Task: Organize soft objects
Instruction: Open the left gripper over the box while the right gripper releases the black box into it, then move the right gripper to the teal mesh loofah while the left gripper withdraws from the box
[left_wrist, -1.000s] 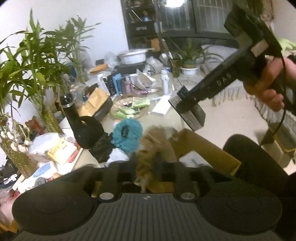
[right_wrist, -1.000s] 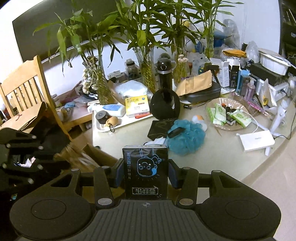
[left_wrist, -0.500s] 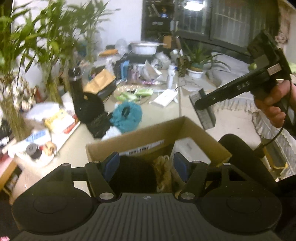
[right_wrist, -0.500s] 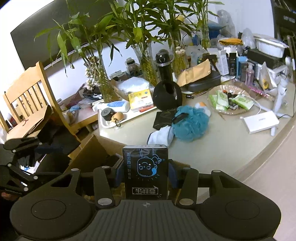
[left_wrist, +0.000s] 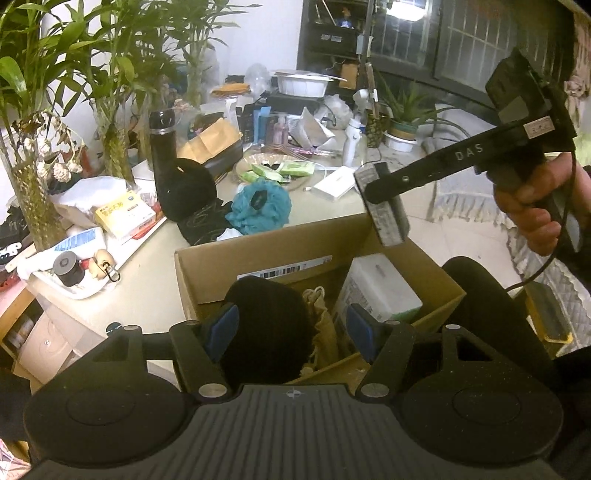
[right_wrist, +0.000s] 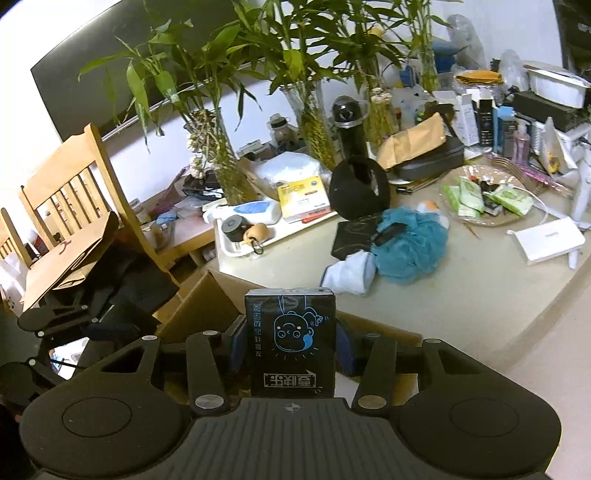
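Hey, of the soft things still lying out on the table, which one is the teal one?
The teal bath pouf, a ruffled mesh ball. Beside it, the folded sock is pale blue-white and flat, and the cloth behind is black.

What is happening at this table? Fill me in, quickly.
A person is sorting soft things into a cardboard box at the edge of the cluttered table. The left hand-held gripper is open over the box, above a black soft item and a beige drawstring bag lying inside. The right hand-held gripper is shut on a black tissue pack. A teal bath pouf and a white sock are on the table.
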